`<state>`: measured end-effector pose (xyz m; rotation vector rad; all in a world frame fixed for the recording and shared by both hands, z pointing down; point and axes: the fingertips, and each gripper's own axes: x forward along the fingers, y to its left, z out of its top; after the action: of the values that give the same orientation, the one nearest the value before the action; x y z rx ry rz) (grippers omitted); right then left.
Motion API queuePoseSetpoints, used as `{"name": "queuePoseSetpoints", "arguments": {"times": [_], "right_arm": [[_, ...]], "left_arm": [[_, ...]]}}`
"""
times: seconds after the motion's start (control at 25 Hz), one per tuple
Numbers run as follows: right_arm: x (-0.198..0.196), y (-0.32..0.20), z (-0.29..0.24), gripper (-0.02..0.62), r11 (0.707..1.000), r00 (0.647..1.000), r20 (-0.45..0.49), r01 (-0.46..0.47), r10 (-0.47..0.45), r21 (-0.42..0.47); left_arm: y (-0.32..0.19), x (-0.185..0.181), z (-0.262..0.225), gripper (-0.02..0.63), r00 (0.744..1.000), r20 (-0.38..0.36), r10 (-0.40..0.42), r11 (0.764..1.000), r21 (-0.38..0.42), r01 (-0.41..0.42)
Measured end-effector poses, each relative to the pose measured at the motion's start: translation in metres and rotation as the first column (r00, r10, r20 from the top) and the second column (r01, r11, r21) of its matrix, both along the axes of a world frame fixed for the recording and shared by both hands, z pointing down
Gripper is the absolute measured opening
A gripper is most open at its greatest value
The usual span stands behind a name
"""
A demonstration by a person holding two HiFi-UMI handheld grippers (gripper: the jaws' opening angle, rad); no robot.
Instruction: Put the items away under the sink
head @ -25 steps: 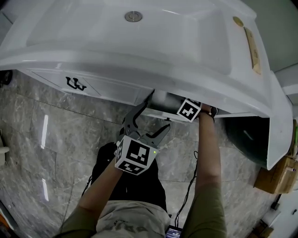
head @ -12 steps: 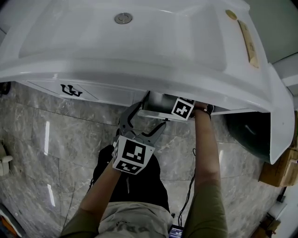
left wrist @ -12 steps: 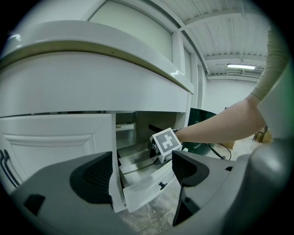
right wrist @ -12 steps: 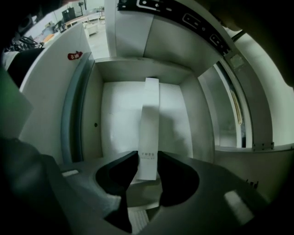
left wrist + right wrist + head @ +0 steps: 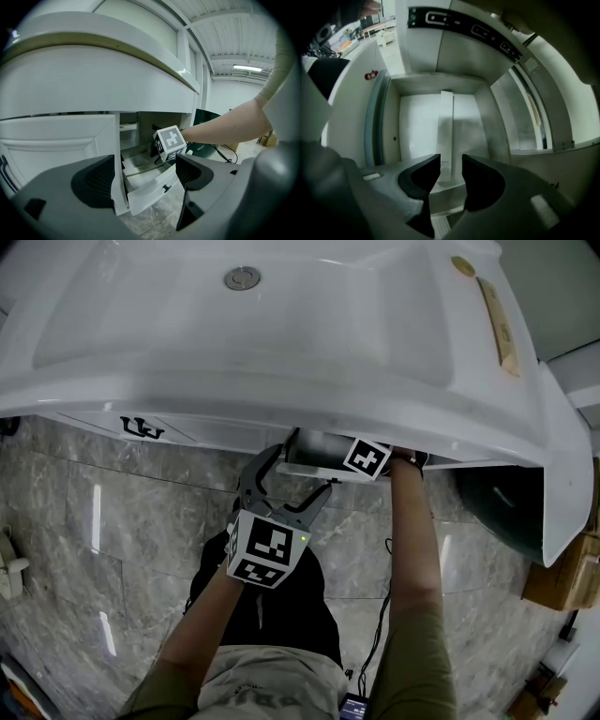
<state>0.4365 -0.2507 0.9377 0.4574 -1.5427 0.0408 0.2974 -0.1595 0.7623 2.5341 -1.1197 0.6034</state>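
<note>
White carton (image 5: 446,131): laid flat mid-frame in drawer (image 5: 415,140) for stowing. Right tongs (image 5: 450,160): narrowly parted astride near end, likely releasing. Left tongs (image 5: 145,176): wide apart, empty, waiting.

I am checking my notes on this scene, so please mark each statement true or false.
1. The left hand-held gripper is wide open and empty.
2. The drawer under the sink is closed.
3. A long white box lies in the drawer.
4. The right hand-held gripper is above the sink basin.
1. True: the left hand-held gripper has its jaws wide apart with nothing between them.
2. False: the drawer is pulled out.
3. True: the white box lies flat inside.
4. False: the right hand-held gripper reaches into the drawer below the sink.
</note>
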Motion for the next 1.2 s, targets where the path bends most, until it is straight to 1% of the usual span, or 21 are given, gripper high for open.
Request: {"name": "queuePoseSetpoints", "arguments": {"times": [0.16, 0.28, 0.4, 0.48, 0.64, 0.72, 0.8, 0.88, 0.96, 1.04, 1.08, 1.12, 1.2], "right_arm": [[-0.007, -0.001, -0.015, 0.135, 0.998, 0.998, 0.065, -0.025, 0.021, 0.058], [-0.012, -0.003, -0.033, 0.135, 0.986, 0.994, 0.108, -0.047, 0.030, 0.161], [-0.017, -0.003, -0.052, 0.135, 0.958, 0.989, 0.144, -0.066, 0.027, 0.278], [-0.018, 0.001, -0.062, 0.135, 0.939, 0.984, 0.174, -0.085, 0.028, 0.332], [-0.018, 0.016, -0.083, 0.135, 0.912, 0.974, 0.218, -0.143, 0.060, 0.383], [-0.017, 0.026, -0.095, 0.135, 0.894, 0.967, 0.243, -0.177, 0.079, 0.412], [-0.016, 0.038, -0.111, 0.135, 0.865, 0.957, 0.274, -0.215, 0.095, 0.454], [-0.017, 0.054, -0.130, 0.135, 0.826, 0.938, 0.324, -0.276, 0.120, 0.492], [-0.015, 0.075, -0.151, 0.135, 0.783, 0.911, 0.381, -0.350, 0.157, 0.514], [-0.012, 0.097, -0.177, 0.135, 0.737, 0.869, 0.453, -0.436, 0.197, 0.517], [-0.012, 0.108, -0.193, 0.135, 0.709, 0.834, 0.505, -0.493, 0.221, 0.504], [-0.011, 0.119, -0.210, 0.135, 0.680, 0.787, 0.566, -0.556, 0.246, 0.478], [-0.010, 0.140, -0.248, 0.135, 0.618, 0.676, 0.680, -0.671, 0.283, 0.410]], "left_arm": [[-0.001, 0.001, -0.004, 0.387, 1.000, 0.000, -0.005, 1.000, -0.027, 0.005], [0.004, 0.003, -0.011, 0.387, 1.000, -0.005, -0.007, 0.998, -0.055, 0.006], [0.009, 0.004, -0.021, 0.387, 1.000, 0.000, -0.006, 0.997, -0.071, 0.006], [0.011, 0.005, -0.029, 0.387, 1.000, 0.002, -0.004, 0.997, -0.074, 0.005], [0.018, 0.007, -0.048, 0.387, 1.000, 0.014, 0.004, 0.997, -0.072, -0.003], [0.021, 0.008, -0.059, 0.387, 1.000, 0.017, 0.006, 0.998, -0.067, -0.004], [0.025, 0.008, -0.072, 0.387, 1.000, 0.017, 0.000, 0.998, -0.061, 0.001], [0.032, 0.009, -0.087, 0.387, 1.000, 0.016, -0.013, 0.998, -0.055, 0.014], [0.041, 0.010, -0.104, 0.387, 0.999, 0.010, -0.033, 0.998, -0.051, 0.034], [0.051, 0.010, -0.126, 0.387, 0.999, 0.005, -0.051, 0.998, -0.044, 0.051], [0.056, 0.009, -0.137, 0.387, 0.998, 0.003, -0.058, 0.998, -0.037, 0.058], [0.060, 0.007, -0.149, 0.387, 0.998, 0.003, -0.065, 0.997, -0.031, 0.065], [0.068, 0.004, -0.174, 0.387, 0.997, 0.008, -0.080, 0.997, -0.021, 0.081]]}}
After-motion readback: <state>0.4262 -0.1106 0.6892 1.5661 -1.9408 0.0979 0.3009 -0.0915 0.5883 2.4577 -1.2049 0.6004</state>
